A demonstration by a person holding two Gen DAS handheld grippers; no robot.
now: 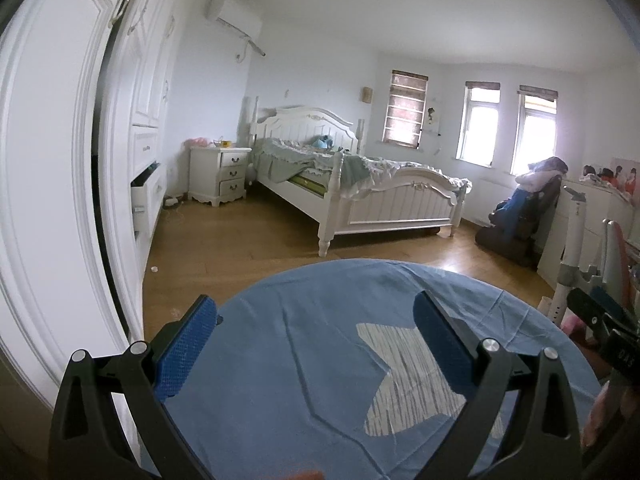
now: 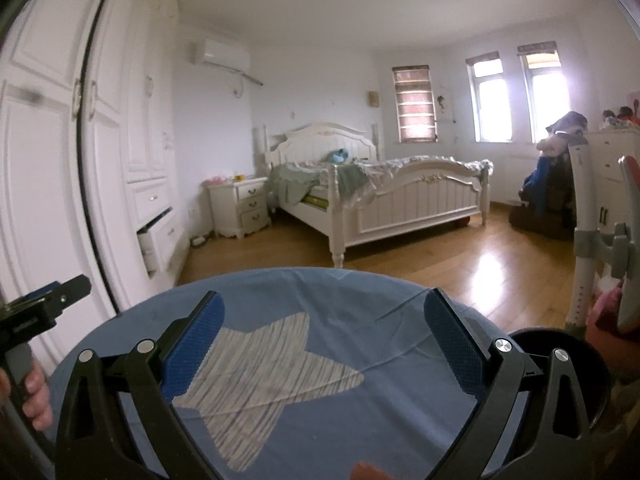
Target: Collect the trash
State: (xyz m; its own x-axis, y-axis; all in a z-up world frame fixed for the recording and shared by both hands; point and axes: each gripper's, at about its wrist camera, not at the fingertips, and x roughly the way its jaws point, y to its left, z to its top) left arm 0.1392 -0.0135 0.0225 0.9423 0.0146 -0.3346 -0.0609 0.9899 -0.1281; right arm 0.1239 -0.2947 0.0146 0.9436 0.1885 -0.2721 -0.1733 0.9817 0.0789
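Both tools — left tool [image 1: 316,340], right tool [image 2: 322,332] — spread wide, empty, over blue star-patterned cloth [image 1: 320,360]. Scan first: white scrap [image 1: 154,269] on floor, far left.

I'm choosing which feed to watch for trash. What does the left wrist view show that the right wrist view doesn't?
Only the left wrist view shows a small white scrap on the floor by the wardrobe. Only the right wrist view shows a dark round bin beside the blue cloth. Both show the blue star-patterned cloth, the white bed, and both tools open, left tool, right tool.

A round table [image 1: 320,360] stands before the bed [image 1: 360,192], wardrobe [image 1: 52,160] left.
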